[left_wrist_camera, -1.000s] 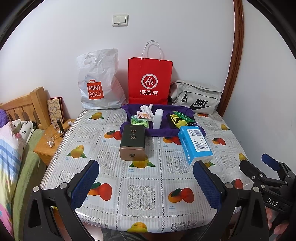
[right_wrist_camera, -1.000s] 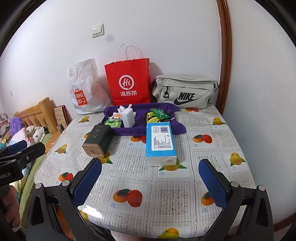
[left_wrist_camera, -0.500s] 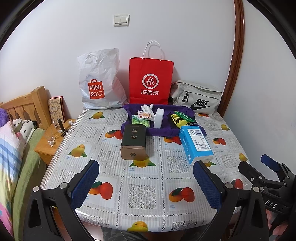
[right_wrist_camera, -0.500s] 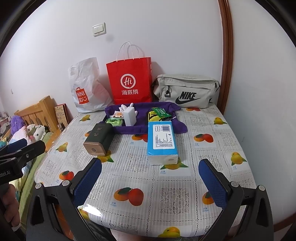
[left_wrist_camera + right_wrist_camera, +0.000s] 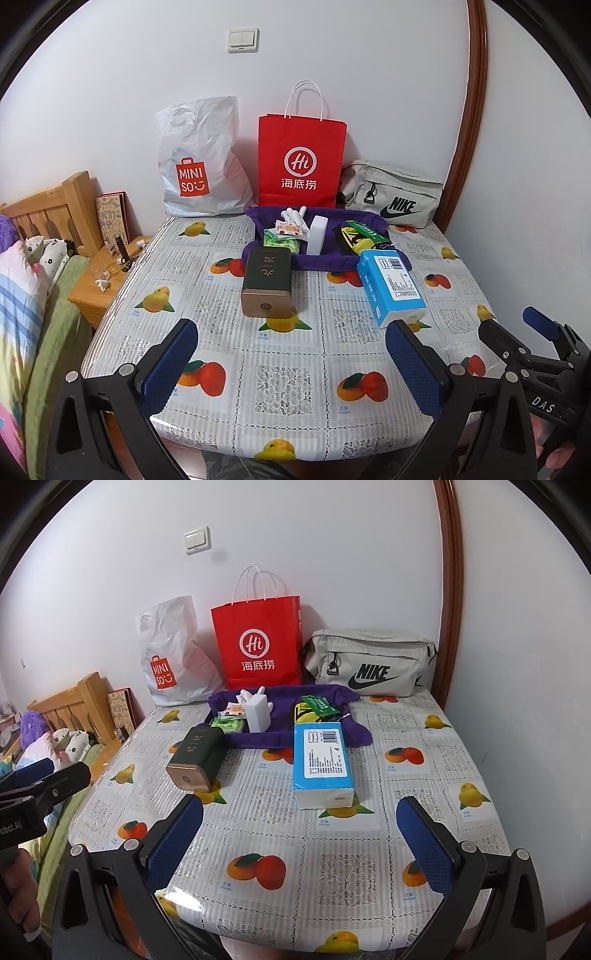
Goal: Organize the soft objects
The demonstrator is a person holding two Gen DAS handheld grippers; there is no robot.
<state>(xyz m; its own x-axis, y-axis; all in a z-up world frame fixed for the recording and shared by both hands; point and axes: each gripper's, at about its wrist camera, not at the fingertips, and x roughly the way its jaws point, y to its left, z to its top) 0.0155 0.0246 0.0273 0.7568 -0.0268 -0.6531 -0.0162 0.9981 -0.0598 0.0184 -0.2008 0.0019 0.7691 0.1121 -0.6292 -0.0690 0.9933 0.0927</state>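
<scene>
The table (image 5: pixel 236 376), under its fruit-print cover, fills both views, and against a second ago the whole scene sits marginally lower and nearer in frame. That is a small drift of the cameras; nothing on the table has shifted, so the sorting stands just as it did.

Along the wall stand a white plastic bag (image 5: pixel 199 162), a red paper bag (image 5: pixel 301 158) and a grey waist bag (image 5: pixel 395 199). In front of them a purple cloth (image 5: pixel 325 260) is spread, carrying the small items: green packets, a white block, a yellow-and-green pouch and something white and glove-like at the back; what exactly these are is hard to tell.

The blue tissue pack (image 5: pixel 320 758), the clearest soft thing here, lies on the table with its far end at the cloth's near edge. A dark tin (image 5: pixel 197 757) lies on its side to its left, well apart from it.

The left gripper (image 5: pixel 291 358) and right gripper (image 5: pixel 300 832) both hover over the near table edge, jaws spread wide and holding nothing. Judging by the line of sight, the right one faces the tissue pack squarely with a free path; the tin lies ahead of the left one.
</scene>
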